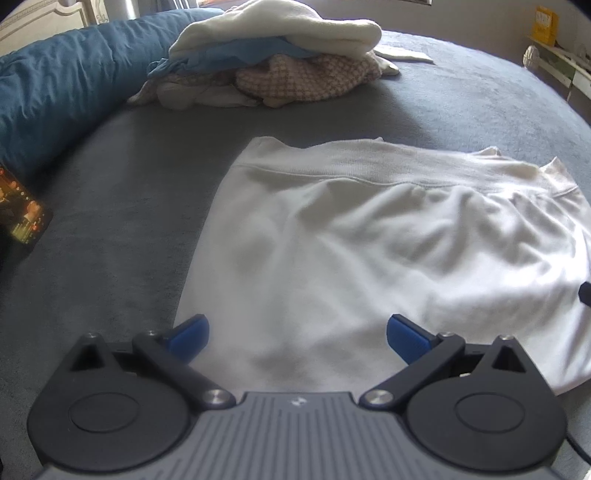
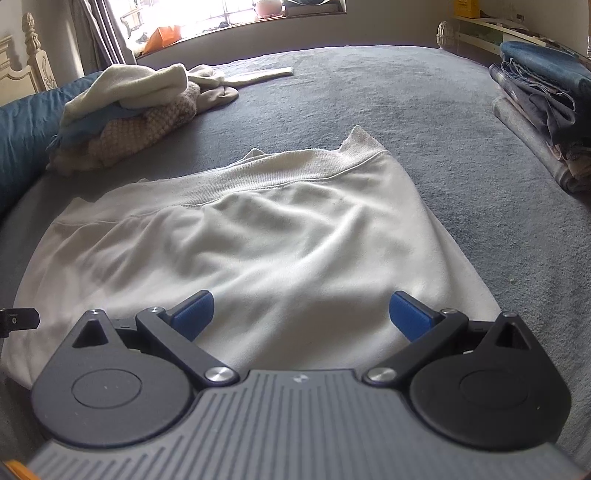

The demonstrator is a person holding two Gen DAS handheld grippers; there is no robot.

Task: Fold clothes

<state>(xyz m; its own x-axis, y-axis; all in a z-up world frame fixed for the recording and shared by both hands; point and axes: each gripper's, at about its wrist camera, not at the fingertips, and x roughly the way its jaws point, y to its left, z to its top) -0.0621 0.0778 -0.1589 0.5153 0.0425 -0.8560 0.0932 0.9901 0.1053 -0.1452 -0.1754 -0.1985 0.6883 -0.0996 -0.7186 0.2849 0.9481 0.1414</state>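
White sweatshirt (image 2: 258,236) folded, wrinkled, ribbed hem far side.

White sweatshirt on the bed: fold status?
Partly done: the white ribbed-hem sweatshirt lies as a compact rectangle, no sleeves showing. In hand: nothing; left gripper and right gripper are open above it. Left: any last fold, plus the jumbled heap of cream, blue and checked clothes.

Grey bed cover (image 2: 369,96) fills most of both views. Blue pillow (image 1: 62,96) upper left. Phone w/ lit screen (image 1: 22,210) at left edge, left-wrist view. Yellow box (image 1: 546,24) on shelf (image 1: 561,62) upper right. Window sill (image 2: 240,26) top centre, curtain (image 2: 99,29) upper left, carved headboard (image 2: 26,62) far left.
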